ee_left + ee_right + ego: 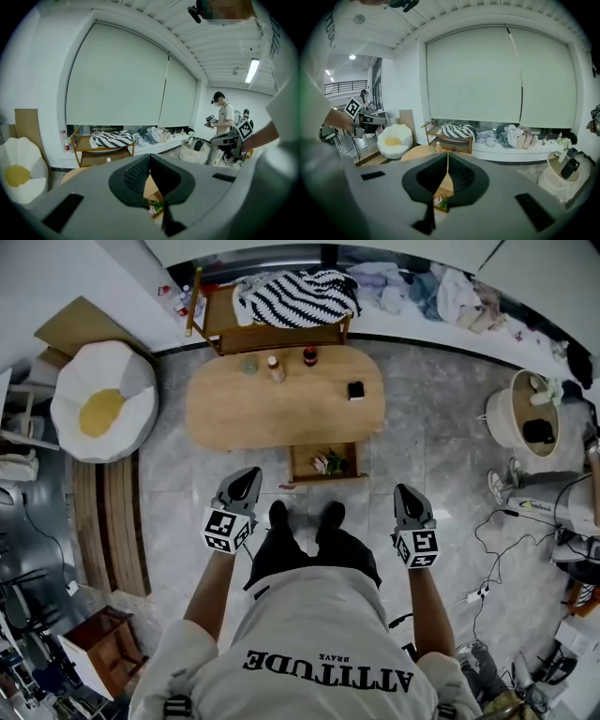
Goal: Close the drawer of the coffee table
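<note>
While drawer (323, 478) stands open at near edge of table (272, 409), small items (328, 463) inside, left gripper (249, 473) and right gripper (406, 490) hang short of it, jaws pressed together on nothing.

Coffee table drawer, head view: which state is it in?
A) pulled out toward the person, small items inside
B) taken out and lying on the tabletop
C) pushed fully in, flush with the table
A: the drawer juts out from the near edge of the coffee table, with small items visible inside it.
</note>
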Demonstrator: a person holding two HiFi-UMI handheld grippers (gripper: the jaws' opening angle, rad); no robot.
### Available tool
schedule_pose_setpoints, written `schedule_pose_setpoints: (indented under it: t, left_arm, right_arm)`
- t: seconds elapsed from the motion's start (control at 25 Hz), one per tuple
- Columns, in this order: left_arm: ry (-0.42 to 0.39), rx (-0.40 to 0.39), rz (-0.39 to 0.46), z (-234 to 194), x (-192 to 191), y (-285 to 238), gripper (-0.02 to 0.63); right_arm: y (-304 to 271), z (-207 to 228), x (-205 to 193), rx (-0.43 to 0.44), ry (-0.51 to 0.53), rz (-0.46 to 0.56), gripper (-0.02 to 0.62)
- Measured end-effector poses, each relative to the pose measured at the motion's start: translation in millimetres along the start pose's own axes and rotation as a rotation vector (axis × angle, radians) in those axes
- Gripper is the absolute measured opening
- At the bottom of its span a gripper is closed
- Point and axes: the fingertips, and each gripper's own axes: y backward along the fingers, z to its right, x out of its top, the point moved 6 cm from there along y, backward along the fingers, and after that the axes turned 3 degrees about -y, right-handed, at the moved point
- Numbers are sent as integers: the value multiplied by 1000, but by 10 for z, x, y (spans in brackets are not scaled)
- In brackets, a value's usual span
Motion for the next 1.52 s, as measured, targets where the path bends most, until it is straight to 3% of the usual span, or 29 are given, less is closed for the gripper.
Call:
schedule_pose_setpoints:
  t: [0.2,0.84,1.16,1.52]
  left_arm:
    - [-35,-15,-15,72,-46,-93,20]
    - [-23,-74,-83,-212,-657,-372,21]
    - [-64,-95,-125,-218,-1121,-592,21]
    - [-38,-94,-165,-222,-1762,-900,21]
  right_arm:
    - [-58,38,-94,-22,-39,-10,21]
    - [-632,-201,-511,17,-23,-106,21]
    - [-899,-247,-970,24,-39,-160,21]
    - [-1229,-236,-1568,23,-51,-218,21]
